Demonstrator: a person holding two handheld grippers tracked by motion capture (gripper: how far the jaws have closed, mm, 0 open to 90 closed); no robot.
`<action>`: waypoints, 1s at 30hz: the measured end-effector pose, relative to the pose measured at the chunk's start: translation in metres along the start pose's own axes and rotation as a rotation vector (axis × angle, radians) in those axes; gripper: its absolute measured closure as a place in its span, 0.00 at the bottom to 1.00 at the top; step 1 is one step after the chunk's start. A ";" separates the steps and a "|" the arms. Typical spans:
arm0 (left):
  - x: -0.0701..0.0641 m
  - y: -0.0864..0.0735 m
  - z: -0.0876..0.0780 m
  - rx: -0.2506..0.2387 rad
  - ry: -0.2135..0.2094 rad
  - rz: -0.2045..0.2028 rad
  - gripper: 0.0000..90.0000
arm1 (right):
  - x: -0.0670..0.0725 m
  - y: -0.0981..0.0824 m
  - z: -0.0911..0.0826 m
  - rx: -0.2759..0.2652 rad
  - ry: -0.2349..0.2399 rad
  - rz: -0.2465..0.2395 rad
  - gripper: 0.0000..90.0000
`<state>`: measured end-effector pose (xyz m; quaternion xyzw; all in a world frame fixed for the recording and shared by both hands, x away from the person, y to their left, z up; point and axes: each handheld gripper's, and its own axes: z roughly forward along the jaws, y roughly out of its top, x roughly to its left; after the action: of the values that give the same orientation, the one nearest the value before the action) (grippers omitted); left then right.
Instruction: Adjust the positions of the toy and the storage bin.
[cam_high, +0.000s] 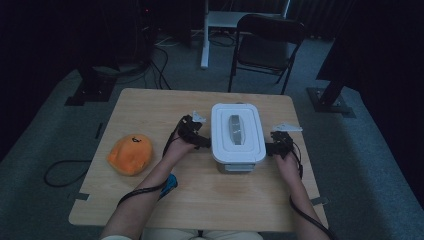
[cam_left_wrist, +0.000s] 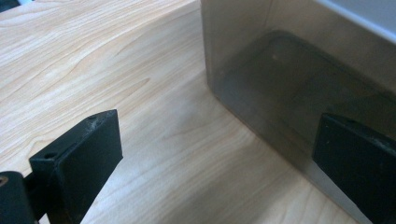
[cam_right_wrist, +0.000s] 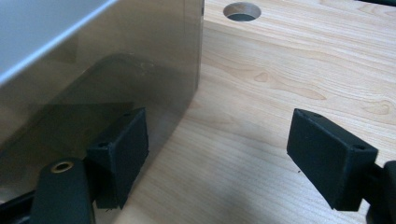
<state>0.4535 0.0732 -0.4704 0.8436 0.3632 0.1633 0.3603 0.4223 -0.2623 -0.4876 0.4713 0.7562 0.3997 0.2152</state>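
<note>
Flanking the lidded box (cam_high: 237, 134) on the worktop (cam_high: 150, 110): left hand-held gripper (cam_high: 204, 143) and right hand-held gripper (cam_high: 268, 148), jaws apart, probably to steady or lift it.

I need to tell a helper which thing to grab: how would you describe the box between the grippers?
On the wooden table, look at its middle, between the left gripper and right gripper. There sits the box: see-through walls, white lid with grey handle, unlike the soft orange thing.
</note>
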 end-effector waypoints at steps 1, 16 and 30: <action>-0.001 -0.002 -0.002 0.003 -0.003 0.001 0.02 | 0.001 0.000 -0.001 0.001 0.002 -0.005 0.23; -0.019 -0.025 -0.032 0.020 -0.027 0.053 0.02 | 0.026 -0.015 -0.020 -0.015 0.050 -0.071 0.27; -0.048 -0.037 -0.043 0.014 -0.080 0.089 0.02 | 0.035 -0.039 -0.052 -0.031 0.051 -0.083 0.28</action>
<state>0.3797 0.0771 -0.4680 0.8673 0.3117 0.1426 0.3608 0.3485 -0.2617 -0.4872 0.4256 0.7741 0.4142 0.2195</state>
